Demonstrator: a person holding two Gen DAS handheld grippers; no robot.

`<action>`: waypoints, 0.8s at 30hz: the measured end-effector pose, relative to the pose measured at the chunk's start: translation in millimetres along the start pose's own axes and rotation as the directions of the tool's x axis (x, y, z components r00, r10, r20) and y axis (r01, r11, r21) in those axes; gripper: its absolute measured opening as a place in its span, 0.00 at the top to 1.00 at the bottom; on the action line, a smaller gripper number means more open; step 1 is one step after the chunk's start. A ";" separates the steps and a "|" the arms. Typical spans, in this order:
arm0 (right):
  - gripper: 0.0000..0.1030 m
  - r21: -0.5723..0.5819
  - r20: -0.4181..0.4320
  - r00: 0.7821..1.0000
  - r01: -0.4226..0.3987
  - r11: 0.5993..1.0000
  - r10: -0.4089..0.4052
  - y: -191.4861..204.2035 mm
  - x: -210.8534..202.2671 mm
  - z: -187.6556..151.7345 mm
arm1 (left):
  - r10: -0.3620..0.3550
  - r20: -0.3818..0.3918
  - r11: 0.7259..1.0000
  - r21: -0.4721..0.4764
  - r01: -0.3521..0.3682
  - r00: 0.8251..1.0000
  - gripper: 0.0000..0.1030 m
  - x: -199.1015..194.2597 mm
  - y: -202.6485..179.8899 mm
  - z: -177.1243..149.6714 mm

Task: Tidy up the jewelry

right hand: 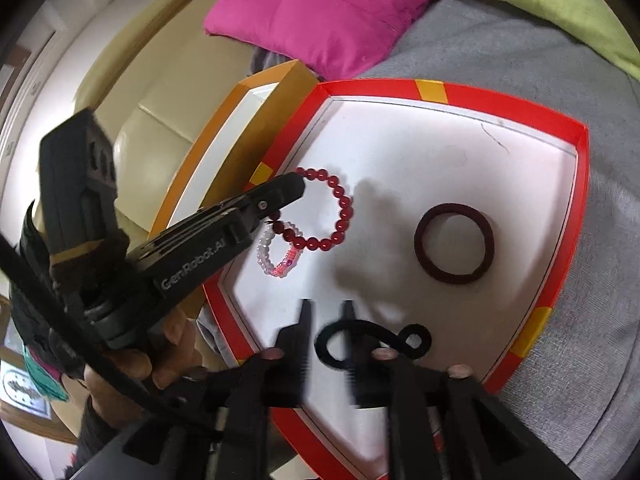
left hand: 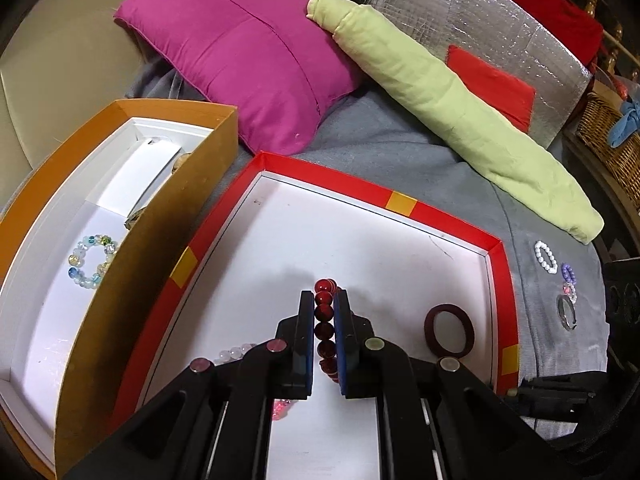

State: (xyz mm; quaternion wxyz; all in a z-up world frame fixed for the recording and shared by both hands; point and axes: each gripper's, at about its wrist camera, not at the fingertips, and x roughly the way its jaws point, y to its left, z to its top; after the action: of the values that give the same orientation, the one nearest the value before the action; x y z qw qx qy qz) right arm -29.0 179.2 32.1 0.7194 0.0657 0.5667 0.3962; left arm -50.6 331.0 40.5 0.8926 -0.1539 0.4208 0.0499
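Orange cardboard box [left hand: 148, 216] at left held pastel glass-bead bracelet [left hand: 93, 256]. My left tool [left hand: 325, 300] clamped dark red round-bead bracelet [right hand: 332, 216] inside red-rimmed white tray [right hand: 440, 96]. My right tool [right hand: 328, 312], jaws parted, straddled black looped hair tie [right hand: 372, 340] there.

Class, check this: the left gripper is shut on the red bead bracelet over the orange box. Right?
Not quite. The left gripper is shut on the red bead bracelet, but over the red tray, not the orange box. Both wrist views show it.
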 end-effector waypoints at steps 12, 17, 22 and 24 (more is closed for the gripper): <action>0.24 0.111 -0.013 0.996 -0.087 0.990 0.089 -11.0 -22.7 6.6 | 0.052 0.054 0.999 0.004 -0.052 0.997 0.62 -25.2 1.3 1.5; 0.19 0.034 -0.035 0.997 -0.060 0.998 0.061 13.7 -27.1 16.3 | 0.050 0.084 0.998 -0.037 -0.047 0.995 0.61 -40.4 9.1 -1.6; 0.24 0.013 -0.116 0.993 0.036 0.999 -0.034 19.6 -4.1 18.0 | 0.095 0.111 0.994 -0.060 -0.089 0.989 0.61 -54.5 28.4 -5.8; 0.24 0.000 -0.144 0.984 0.108 0.994 -0.107 17.5 1.6 18.1 | 0.113 0.108 0.993 -0.032 -0.111 0.988 0.61 -54.9 29.7 -6.9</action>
State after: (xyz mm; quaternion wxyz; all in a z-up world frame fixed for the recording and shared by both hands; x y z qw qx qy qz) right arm -22.0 198.5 46.7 0.6969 0.0094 0.6213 0.3582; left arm -97.4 359.2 71.6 0.9081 -0.1385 0.3785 0.1138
